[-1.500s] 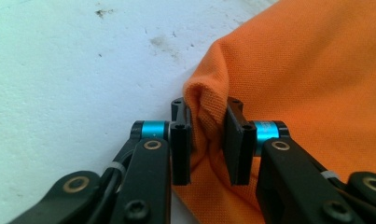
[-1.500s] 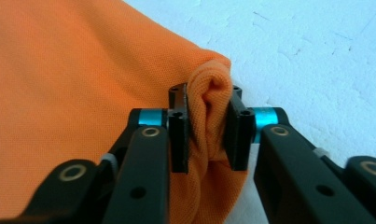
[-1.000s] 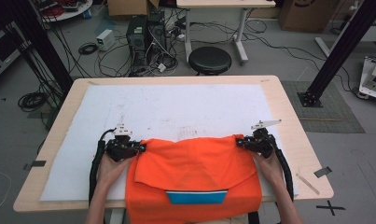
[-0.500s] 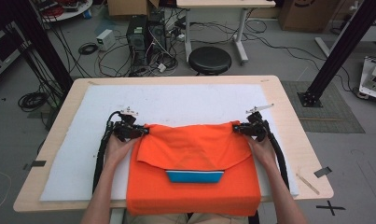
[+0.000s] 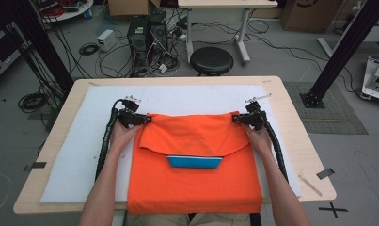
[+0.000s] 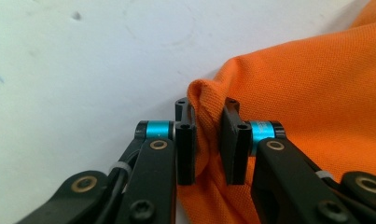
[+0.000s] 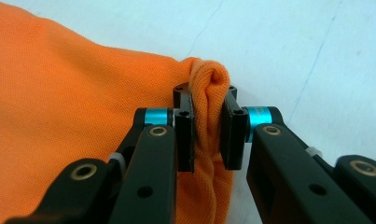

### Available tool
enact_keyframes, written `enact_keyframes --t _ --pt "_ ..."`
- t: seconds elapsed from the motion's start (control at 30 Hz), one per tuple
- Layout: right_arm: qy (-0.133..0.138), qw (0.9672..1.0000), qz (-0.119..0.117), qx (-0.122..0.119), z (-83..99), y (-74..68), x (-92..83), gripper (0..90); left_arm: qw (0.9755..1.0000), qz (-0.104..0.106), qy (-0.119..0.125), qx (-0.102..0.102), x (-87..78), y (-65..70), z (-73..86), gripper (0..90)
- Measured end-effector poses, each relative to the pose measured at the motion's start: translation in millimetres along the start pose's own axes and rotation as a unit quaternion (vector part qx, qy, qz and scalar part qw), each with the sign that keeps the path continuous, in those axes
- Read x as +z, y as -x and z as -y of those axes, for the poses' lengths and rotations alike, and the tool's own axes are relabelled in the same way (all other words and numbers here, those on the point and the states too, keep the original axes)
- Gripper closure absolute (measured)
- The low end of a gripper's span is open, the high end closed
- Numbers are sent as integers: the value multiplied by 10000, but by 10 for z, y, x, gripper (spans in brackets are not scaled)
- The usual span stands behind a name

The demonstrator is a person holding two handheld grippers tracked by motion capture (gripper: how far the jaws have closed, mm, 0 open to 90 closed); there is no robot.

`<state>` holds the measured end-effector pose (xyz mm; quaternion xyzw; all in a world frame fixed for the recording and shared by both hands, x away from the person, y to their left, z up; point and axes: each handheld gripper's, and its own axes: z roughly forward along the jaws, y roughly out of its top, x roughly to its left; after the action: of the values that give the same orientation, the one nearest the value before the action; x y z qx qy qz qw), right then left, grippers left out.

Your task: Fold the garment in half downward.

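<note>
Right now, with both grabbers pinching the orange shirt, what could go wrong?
1. Each gripper, left gripper and right gripper, pinches only a small bunch of the orange shirt; it might slip out.
2. If one hand pulls farther, the fold could land crooked.
3. The shirt hangs over the table edge; it may slide.

1. The shirt [image 5: 194, 181] lies on the white mat [image 5: 74, 160], near the table's [image 5: 300, 117] front edge, its near hem hanging just over it.
2. The shirt's far part is folded back over its middle.
3. The left gripper [image 5: 147, 119] sits at the fold's left corner, the right gripper [image 5: 235, 118] at its right corner.
4. A stool [image 5: 211, 60] stands behind the table.
</note>
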<state>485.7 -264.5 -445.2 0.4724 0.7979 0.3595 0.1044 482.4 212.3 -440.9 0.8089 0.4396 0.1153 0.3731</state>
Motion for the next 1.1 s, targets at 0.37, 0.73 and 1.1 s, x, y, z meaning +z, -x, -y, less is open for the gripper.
enact_keyframes --t 0.37,0.73,1.1 --pt "50 9997 115 229 -188 126 152 797 9989 -213 195 -374 119 -126 -98 778" --pt "318 9957 -481 722 -121 269 120 434 9967 339 479 -560 116 -167 -26 524" --pt "481 9977 293 369 83 118 -376 326 9944 -460 950 94 -423 138 20 443"
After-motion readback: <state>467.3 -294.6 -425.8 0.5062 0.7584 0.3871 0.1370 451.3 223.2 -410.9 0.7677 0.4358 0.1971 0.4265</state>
